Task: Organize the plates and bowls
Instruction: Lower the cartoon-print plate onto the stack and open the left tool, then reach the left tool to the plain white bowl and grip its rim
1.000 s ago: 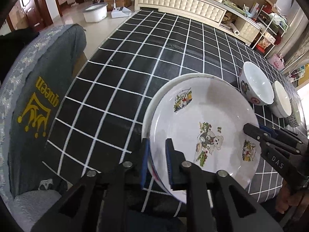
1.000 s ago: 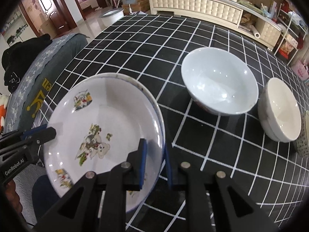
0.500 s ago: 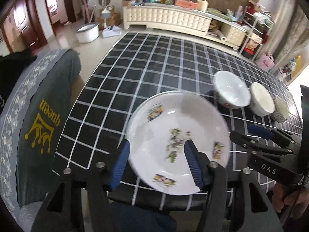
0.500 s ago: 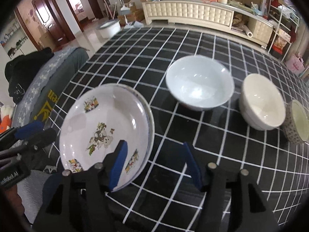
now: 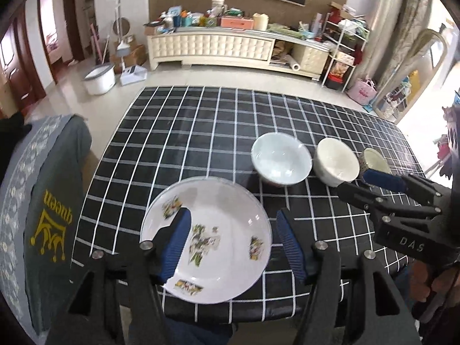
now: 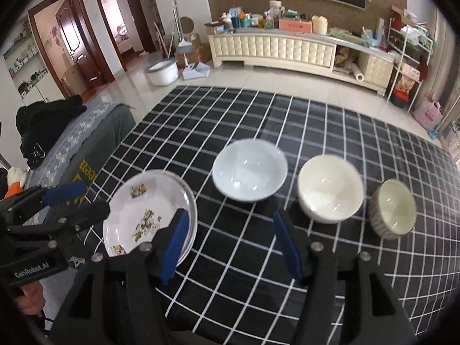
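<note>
A white plate with cartoon prints (image 5: 224, 230) lies on a second plate near the front edge of the checked table (image 5: 187, 132); the lower rim shows in the right wrist view (image 6: 191, 215). My left gripper (image 5: 233, 218) hovers above the stack, its jaws opening, and nothing is gripped. To the right, my right gripper (image 6: 230, 218) stands open over bare cloth beside the plates (image 6: 143, 210). Behind stand a pale blue bowl (image 6: 250, 172), a cream bowl (image 6: 330, 187) and a small patterned bowl (image 6: 394, 207) in a row.
A chair with a grey cover printed "queen" (image 5: 49, 201) stands at the table's left side. Each view shows the other gripper: the right one (image 5: 356, 182), the left one (image 6: 92, 198). A long white cabinet (image 5: 230, 46) stands across the floor.
Both grippers let go of the plate's rim and opened. Both then rose and drew back, so the plates and bowls look smaller and farther off.
</note>
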The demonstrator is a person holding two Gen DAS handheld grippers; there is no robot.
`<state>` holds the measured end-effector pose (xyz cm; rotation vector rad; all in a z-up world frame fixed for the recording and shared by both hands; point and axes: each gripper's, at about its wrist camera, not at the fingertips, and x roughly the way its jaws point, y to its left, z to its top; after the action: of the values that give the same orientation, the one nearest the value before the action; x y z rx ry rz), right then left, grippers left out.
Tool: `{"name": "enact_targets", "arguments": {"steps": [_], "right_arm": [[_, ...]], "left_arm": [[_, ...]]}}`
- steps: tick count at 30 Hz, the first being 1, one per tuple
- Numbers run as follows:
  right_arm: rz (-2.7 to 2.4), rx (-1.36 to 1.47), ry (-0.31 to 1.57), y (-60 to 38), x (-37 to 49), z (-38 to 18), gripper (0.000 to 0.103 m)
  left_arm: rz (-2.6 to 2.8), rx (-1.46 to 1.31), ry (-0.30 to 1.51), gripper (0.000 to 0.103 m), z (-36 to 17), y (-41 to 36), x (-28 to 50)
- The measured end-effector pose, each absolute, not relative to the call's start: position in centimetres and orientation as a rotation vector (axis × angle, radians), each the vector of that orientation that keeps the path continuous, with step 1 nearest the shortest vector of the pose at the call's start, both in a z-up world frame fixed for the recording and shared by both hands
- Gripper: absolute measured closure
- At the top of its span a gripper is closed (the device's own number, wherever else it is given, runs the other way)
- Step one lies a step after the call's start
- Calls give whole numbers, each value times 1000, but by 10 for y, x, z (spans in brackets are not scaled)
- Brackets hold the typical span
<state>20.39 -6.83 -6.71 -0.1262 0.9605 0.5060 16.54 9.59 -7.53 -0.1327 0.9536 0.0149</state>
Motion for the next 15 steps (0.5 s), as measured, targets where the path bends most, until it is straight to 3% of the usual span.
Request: {"name": "enact_targets", "arguments": {"steps": [15], "right_arm": [[481, -151, 968, -76, 264, -64, 37]], "left_arm": [[-37, -104, 971, 43, -64, 81, 247]]}}
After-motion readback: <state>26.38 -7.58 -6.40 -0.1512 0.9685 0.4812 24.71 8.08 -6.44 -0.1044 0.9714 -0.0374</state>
